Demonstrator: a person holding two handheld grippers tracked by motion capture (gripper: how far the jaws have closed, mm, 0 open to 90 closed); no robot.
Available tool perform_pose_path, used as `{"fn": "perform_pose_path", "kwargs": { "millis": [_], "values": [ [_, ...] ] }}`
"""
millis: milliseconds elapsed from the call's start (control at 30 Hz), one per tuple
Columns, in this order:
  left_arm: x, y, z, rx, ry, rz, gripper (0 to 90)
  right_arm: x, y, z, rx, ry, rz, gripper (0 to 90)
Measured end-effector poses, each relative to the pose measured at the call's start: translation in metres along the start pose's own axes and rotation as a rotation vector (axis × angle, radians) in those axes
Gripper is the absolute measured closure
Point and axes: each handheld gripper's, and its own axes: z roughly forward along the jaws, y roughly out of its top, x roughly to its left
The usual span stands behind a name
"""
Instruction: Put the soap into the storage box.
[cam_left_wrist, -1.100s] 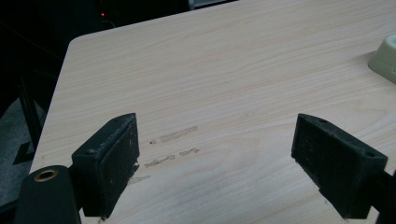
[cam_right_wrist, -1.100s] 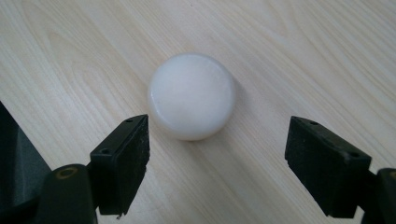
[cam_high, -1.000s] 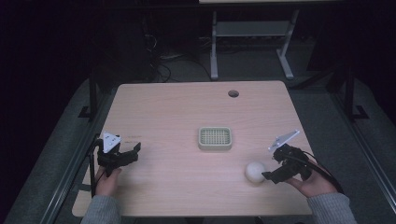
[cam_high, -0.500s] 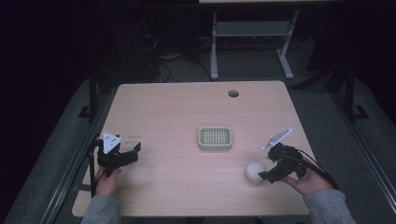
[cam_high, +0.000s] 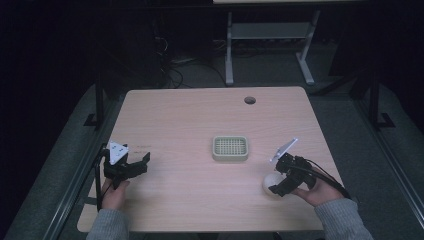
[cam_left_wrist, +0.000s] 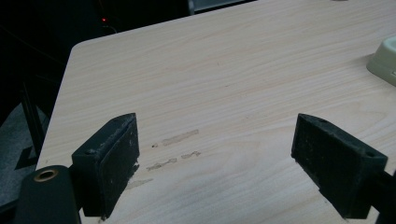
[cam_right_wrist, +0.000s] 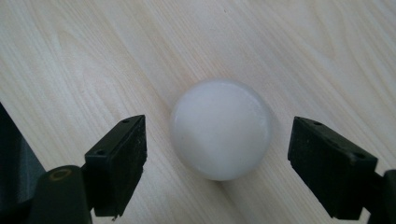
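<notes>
A white ball (cam_high: 271, 182) (cam_right_wrist: 220, 128) lies on the pale wooden table (cam_high: 200, 120) near its front right. My right gripper (cam_high: 278, 178) (cam_right_wrist: 226, 168) hangs open right over the ball, one jaw on each side, neither touching it. A pale green grid tray (cam_high: 230, 148) (cam_left_wrist: 385, 56) sits at the table's middle. At the front left my left gripper (cam_high: 140, 165) (cam_left_wrist: 224, 163) stands open above bare wood, nothing between its jaws.
A round cable hole (cam_high: 249, 100) is near the table's far edge. Faint scuff marks (cam_left_wrist: 175, 151) show on the wood ahead of the left gripper. A metal stand (cam_high: 267, 45) is on the dark floor beyond the table.
My right gripper has moved left and down onto the ball, so its jaws now straddle it. The left gripper has stayed put.
</notes>
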Motion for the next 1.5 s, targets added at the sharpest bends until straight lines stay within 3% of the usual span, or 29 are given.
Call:
{"fn": "perform_pose_path", "kwargs": {
  "millis": [1000,1500],
  "values": [
    [-0.001,0.001,0.002,0.004,-0.004,0.004,14.8,-0.005,0.005,0.043,0.128,0.001,0.003,16.9],
    [0.000,0.002,0.001,-0.002,-0.004,0.004,14.8,-0.004,0.011,0.049,0.163,0.007,-0.009,17.8]
  ]
}}
